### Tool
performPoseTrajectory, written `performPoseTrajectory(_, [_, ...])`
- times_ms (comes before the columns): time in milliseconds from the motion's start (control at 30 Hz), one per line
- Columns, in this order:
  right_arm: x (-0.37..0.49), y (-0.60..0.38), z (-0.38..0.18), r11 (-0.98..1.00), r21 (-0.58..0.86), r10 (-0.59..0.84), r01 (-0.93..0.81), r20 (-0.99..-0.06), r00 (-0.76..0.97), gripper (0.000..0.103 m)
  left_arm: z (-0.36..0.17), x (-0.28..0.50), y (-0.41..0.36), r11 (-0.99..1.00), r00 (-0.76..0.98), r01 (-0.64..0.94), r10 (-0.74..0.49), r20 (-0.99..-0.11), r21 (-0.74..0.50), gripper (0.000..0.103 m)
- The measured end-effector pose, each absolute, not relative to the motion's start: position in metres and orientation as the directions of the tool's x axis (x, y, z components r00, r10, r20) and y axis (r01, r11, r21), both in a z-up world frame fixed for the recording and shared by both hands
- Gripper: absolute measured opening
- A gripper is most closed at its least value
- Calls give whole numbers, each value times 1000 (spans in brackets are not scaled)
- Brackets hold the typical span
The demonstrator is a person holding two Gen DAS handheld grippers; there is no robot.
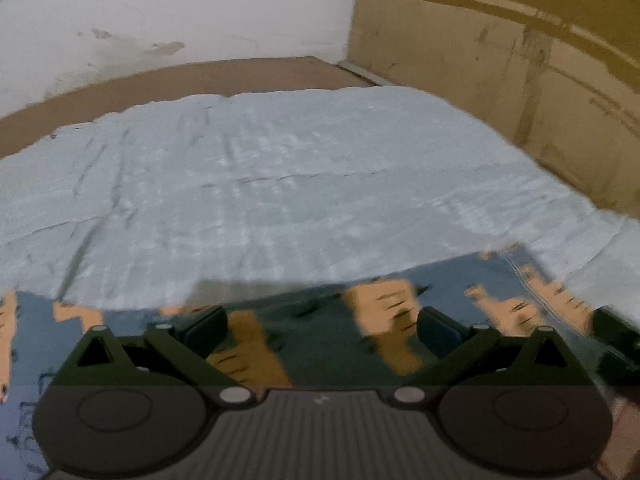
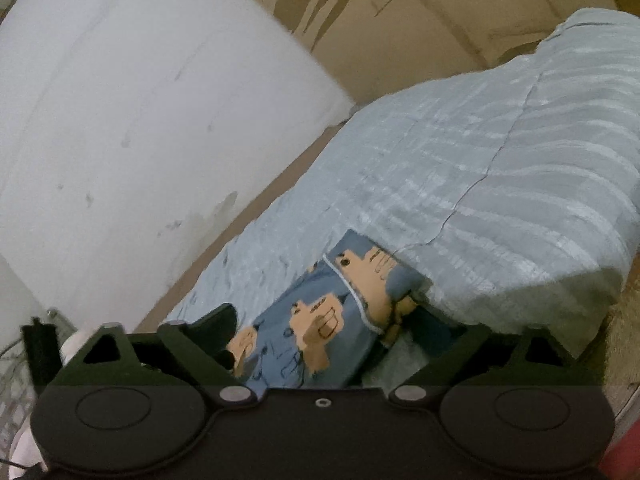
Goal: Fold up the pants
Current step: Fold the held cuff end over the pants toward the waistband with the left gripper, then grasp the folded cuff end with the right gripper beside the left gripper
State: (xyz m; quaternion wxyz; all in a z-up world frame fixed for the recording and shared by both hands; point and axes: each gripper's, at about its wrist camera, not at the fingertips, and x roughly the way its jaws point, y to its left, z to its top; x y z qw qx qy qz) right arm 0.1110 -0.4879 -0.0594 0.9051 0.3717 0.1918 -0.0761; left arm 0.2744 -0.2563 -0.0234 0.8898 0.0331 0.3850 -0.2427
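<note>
Left wrist view: your left gripper (image 1: 322, 326) hangs over the pants (image 1: 312, 344), blue fabric w/ orange cartoon prints, lying on the pale blue blanket (image 1: 280, 184) that covers the bed. Its jaws stand wide apart, nothing pinched; the cloth lies flat under and between the fingers (image 1: 208, 326), not clamped. The pants' far edge runs as a fairly straight line across the frame, rising to a corner w/ a stitched seam at the right. Bare brown bed board (image 1: 208, 74) and a white wall (image 1: 160, 8) sit beyond the blanket. The frame is blurred, so you can't count cloth layers here.

Right wrist view: your right gripper (image 2: 348, 336) also sits w/ jaws released and wide, the pants (image 2: 316, 320) between them but not squeezed as far as I can tell. The cloth reaches away from you toward a corner w/ a pale seam line, and its right edge lies just beside a bulging blanket (image 2: 500, 184) fold; a darker strip of fabric shows near the right finger, prob. an underside or a second layer.

Progress, as a judgement: the pants look laid out and roughly flattened, maybe one fold in, but no compact stack yet. You've got no grip w/ either tool, so the next step is prob. pinching an edge or corner w/ each and carrying it over. Most of the folding seems left.
</note>
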Motion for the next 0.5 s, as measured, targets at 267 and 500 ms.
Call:
performPoseTrajectory(267, [115, -470, -62, 762, 529, -164, 374, -401, 901, 48, 2, 290, -290, 792, 455, 558, -542, -706, -248, 102])
performPoseTrajectory(500, [125, -417, -57, 929, 111, -304, 354, -320, 897, 19, 12, 301, -323, 712, 288, 583, -632, -719, -392, 102])
